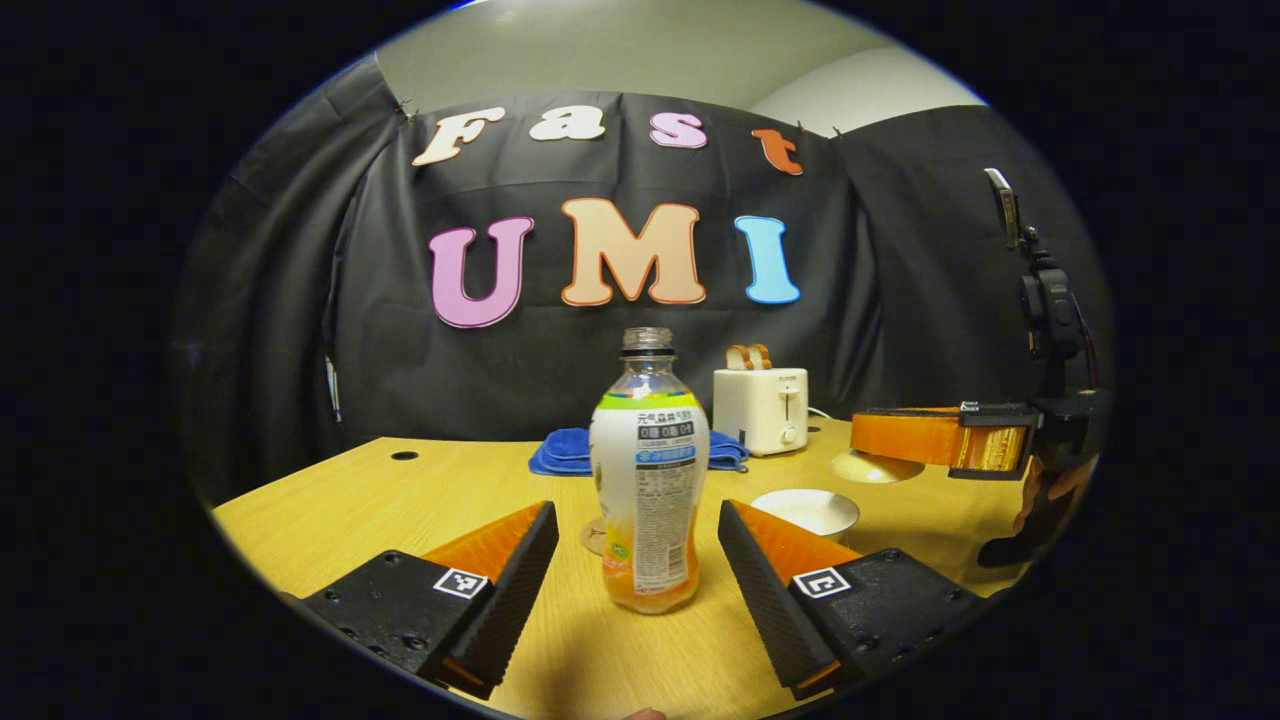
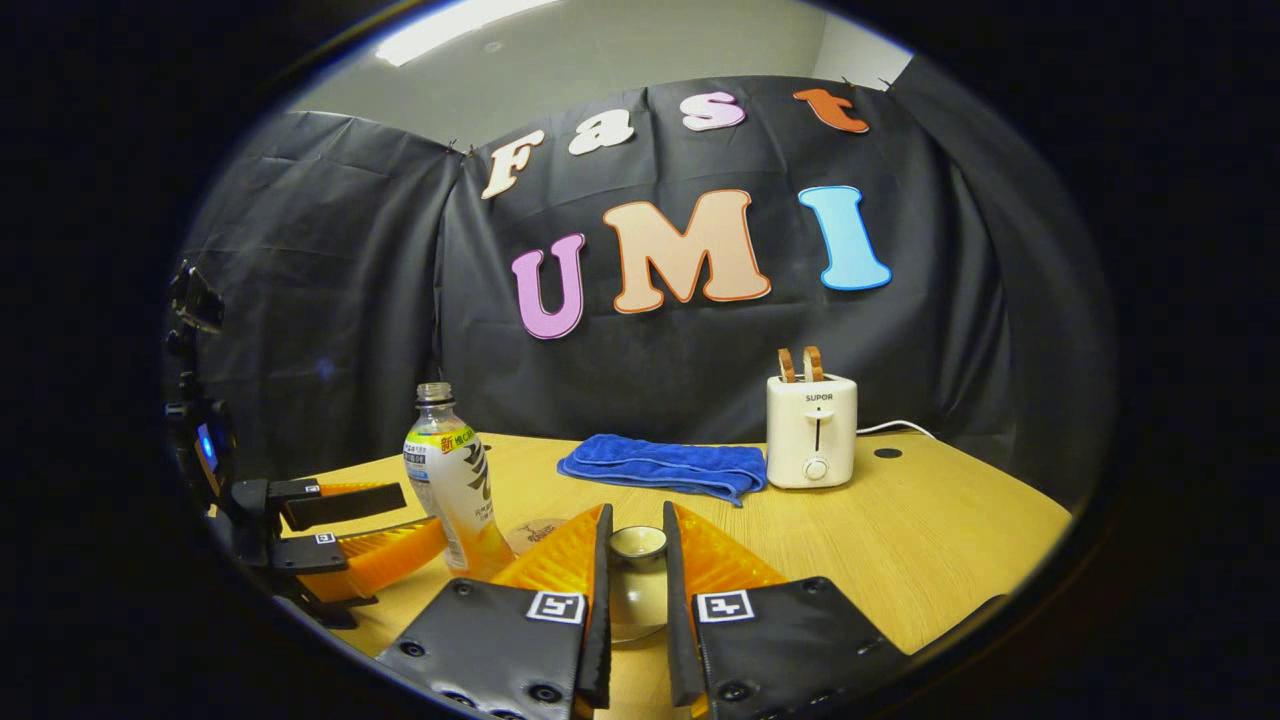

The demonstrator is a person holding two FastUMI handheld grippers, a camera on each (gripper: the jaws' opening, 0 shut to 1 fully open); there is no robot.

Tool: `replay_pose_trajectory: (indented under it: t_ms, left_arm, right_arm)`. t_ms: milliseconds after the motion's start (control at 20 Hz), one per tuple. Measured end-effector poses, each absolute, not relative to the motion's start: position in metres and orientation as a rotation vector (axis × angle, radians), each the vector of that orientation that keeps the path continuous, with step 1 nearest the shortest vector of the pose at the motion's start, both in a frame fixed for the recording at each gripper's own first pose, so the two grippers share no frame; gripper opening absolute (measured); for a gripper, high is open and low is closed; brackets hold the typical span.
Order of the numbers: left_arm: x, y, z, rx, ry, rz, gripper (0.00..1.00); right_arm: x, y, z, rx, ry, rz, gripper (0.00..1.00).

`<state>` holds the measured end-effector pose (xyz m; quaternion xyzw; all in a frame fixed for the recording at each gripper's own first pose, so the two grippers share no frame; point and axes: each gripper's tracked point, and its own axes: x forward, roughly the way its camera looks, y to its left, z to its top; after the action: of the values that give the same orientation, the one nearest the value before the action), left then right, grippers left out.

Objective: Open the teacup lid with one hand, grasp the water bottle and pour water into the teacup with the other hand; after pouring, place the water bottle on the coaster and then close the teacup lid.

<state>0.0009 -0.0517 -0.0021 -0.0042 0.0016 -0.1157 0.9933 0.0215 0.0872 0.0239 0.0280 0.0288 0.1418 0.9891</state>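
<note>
An uncapped water bottle [image 1: 645, 470] with a little orange liquid stands upright on the table, in front of a round coaster [image 1: 592, 535]. My left gripper [image 1: 635, 515] is open, one finger on each side of the bottle, with gaps to both. The white teacup [image 1: 805, 510] sits uncovered just right of it. Farther right, my right gripper [image 1: 860, 437] holds the pale teacup lid [image 1: 875, 467] off the cup. In the right gripper view, my right gripper [image 2: 636, 515] is shut on the lid's knob [image 2: 637, 543]. The bottle [image 2: 450, 480], the coaster [image 2: 535, 530] and my left gripper [image 2: 425, 510] show at the left.
A folded blue towel [image 2: 660, 467] lies at the back middle of the wooden table [image 2: 950, 540]. A white toaster [image 2: 812, 430] with two slices of bread stands to its right, its cord trailing behind. A person's hand [image 1: 1050, 490] holds the right gripper.
</note>
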Motion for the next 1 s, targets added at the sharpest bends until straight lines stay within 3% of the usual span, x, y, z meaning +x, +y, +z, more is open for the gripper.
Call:
replay_pose_trajectory:
  t_ms: [600,850,1000]
  left_arm:
    - [0.04,-0.065,-0.016,0.025,0.088,-0.25,0.92]
    - [0.046,-0.06,-0.017,0.015,0.093,-0.212,0.68]
    - [0.046,-0.059,-0.018,0.024,0.097,-0.204,0.63]
  right_arm:
    - [0.009,0.057,0.03,0.075,0.04,0.259,0.26]
    - [0.006,0.044,0.046,0.113,0.014,0.248,0.26]
    - [0.004,0.038,0.053,0.124,0.002,0.245,0.27]
